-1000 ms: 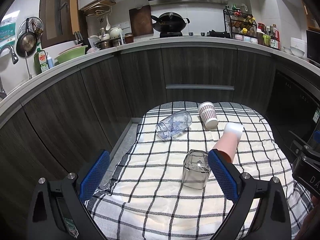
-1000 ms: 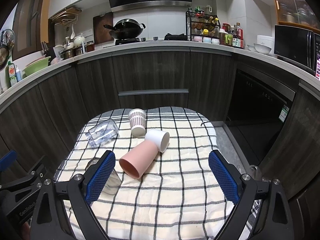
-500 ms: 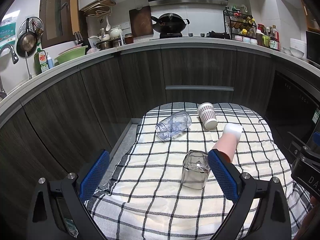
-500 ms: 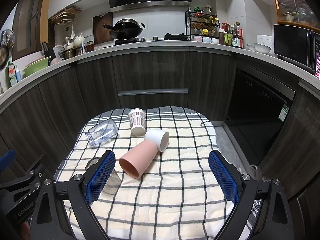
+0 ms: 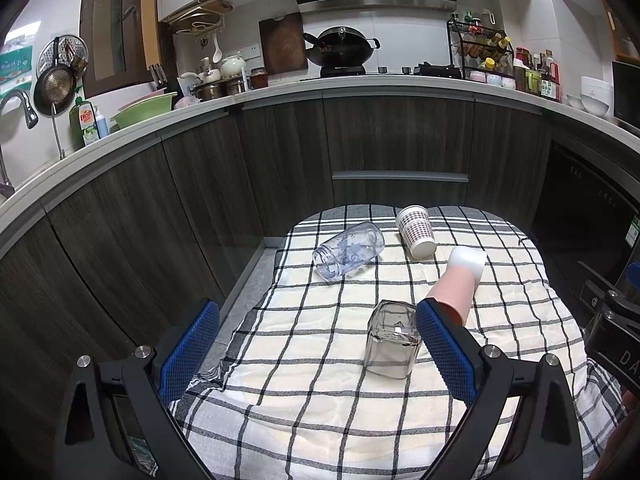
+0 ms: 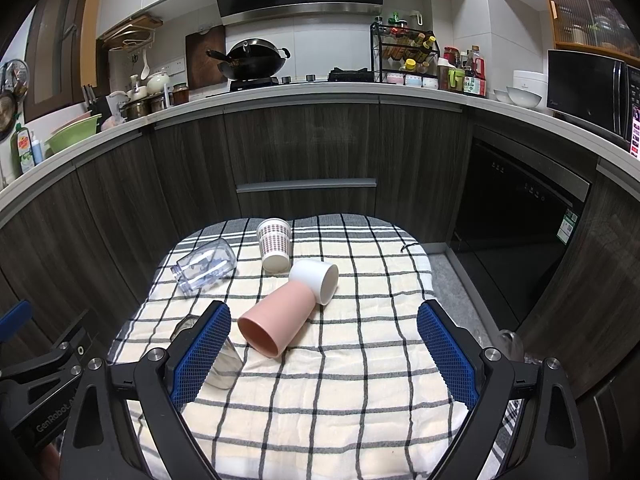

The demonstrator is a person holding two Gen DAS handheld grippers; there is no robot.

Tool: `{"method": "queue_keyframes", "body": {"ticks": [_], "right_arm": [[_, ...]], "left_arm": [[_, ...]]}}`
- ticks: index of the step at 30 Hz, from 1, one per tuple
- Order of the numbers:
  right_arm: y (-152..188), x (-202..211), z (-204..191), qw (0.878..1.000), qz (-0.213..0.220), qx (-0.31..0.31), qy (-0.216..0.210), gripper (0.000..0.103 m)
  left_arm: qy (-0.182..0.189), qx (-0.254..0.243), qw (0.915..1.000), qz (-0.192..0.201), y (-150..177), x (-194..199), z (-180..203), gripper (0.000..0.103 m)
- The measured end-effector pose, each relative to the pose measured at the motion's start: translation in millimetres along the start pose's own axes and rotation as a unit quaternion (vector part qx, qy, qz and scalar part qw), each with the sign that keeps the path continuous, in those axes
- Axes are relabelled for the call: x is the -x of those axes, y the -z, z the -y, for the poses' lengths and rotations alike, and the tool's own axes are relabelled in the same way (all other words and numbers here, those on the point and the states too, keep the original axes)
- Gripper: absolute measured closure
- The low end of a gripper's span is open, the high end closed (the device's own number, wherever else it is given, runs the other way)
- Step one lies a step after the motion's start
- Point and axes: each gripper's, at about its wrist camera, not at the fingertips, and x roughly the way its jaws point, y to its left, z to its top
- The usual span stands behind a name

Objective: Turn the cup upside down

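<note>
Several cups lie on a checked cloth (image 5: 320, 380) (image 6: 360, 380). A clear square glass (image 5: 391, 339) (image 6: 224, 368) stands base up by my left gripper's right finger. A pink cup (image 6: 276, 322) (image 5: 456, 292) lies on its side, mouth toward me. A white cup (image 6: 316, 279) (image 5: 466, 259) lies on its side behind it. A patterned paper cup (image 6: 274, 245) (image 5: 416, 232) stands upside down. A clear jar (image 5: 348, 250) (image 6: 205, 266) lies on its side. My left gripper (image 5: 316, 344) and right gripper (image 6: 324, 346) are open and empty above the cloth.
Dark wood cabinets (image 6: 308, 152) curve behind the cloth. A dishwasher front (image 6: 516, 232) is at the right. The counter above holds a wok (image 6: 250, 60), bottles and bowls. The cloth's edges drop off at left and right.
</note>
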Motion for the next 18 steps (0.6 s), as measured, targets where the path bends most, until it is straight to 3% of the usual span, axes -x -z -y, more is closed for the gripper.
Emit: {"method": "queue_keyframes", "body": {"ticks": [18], "right_arm": [[2.1, -1.1, -0.2, 1.0, -0.002, -0.001, 0.0, 0.009]], "left_arm": [[0.004, 0.011, 0.9999, -0.005, -1.3, -1.4, -2.8, 0.003]]}}
